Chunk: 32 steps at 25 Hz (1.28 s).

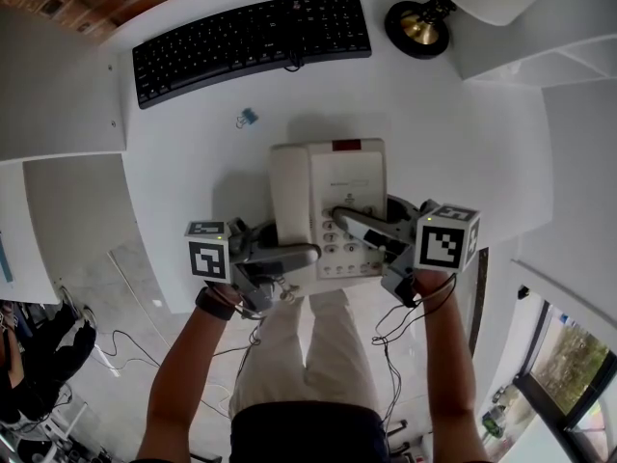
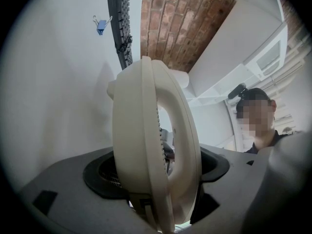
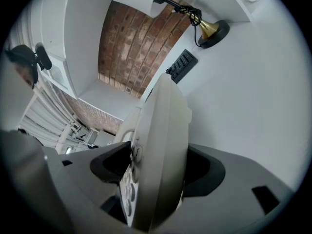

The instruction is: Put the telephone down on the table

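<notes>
A cream desk telephone [image 1: 328, 196], handset on its left side and keypad at its near end, is held flat over the near part of the white table [image 1: 193, 172] and casts a soft shadow on it. My left gripper [image 1: 294, 256] is shut on the telephone's near left edge. My right gripper [image 1: 349, 222] is shut on its near right side, one jaw across the keypad. In the left gripper view the telephone [image 2: 146, 145] stands edge-on between the left gripper's [image 2: 156, 179] jaws. The right gripper view shows the telephone [image 3: 161, 145] clamped in the right gripper [image 3: 156, 174].
A black keyboard [image 1: 251, 41] lies across the far side of the table, a small blue binder clip [image 1: 247, 118] in front of it. A brass-based desk lamp [image 1: 419, 25] stands at the far right. A person [image 2: 261, 123] is in the background.
</notes>
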Available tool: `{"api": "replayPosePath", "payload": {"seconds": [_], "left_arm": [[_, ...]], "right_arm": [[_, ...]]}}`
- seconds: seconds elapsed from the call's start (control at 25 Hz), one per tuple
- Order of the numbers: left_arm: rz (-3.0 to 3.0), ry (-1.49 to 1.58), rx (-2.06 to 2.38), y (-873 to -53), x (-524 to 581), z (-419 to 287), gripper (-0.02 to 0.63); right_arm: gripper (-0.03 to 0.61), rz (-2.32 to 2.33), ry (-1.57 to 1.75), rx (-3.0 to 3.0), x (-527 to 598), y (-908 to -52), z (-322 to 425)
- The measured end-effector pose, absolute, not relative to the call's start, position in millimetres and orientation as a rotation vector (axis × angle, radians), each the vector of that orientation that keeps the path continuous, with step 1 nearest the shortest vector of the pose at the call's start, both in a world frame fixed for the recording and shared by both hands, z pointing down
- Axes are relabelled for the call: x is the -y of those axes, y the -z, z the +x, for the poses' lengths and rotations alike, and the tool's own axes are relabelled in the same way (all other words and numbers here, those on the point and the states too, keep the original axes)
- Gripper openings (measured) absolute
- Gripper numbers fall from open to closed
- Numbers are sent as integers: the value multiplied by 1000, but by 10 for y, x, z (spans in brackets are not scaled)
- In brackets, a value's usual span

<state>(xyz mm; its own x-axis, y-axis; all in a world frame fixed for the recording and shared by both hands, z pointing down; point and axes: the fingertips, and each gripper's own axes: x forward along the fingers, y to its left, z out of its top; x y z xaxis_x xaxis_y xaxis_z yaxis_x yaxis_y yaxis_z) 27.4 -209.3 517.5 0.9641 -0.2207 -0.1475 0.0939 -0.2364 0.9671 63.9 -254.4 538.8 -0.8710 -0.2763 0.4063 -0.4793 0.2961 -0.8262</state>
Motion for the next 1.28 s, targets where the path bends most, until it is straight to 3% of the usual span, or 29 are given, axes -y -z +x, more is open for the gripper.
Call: {"api": "replayPosePath", "payload": {"seconds": [0.36,0.44,0.96,1.28], "left_arm": [[1762,307,103,-5205,2120,230,410],[1741,330,119,-5216,2146,187,410],[1723,299,139,-5242,2186,262,410],[1719,203,197,-5344,2182,336,410]], "right_arm": [[301,769,-1592,2425,2589,-5352,765],[266,811,-1575,2431,2620,-5319,832],[183,902,-1591,2466,2627,-5300,1127],[170,916,-1558,2484,2640,-5291,1210]]}}
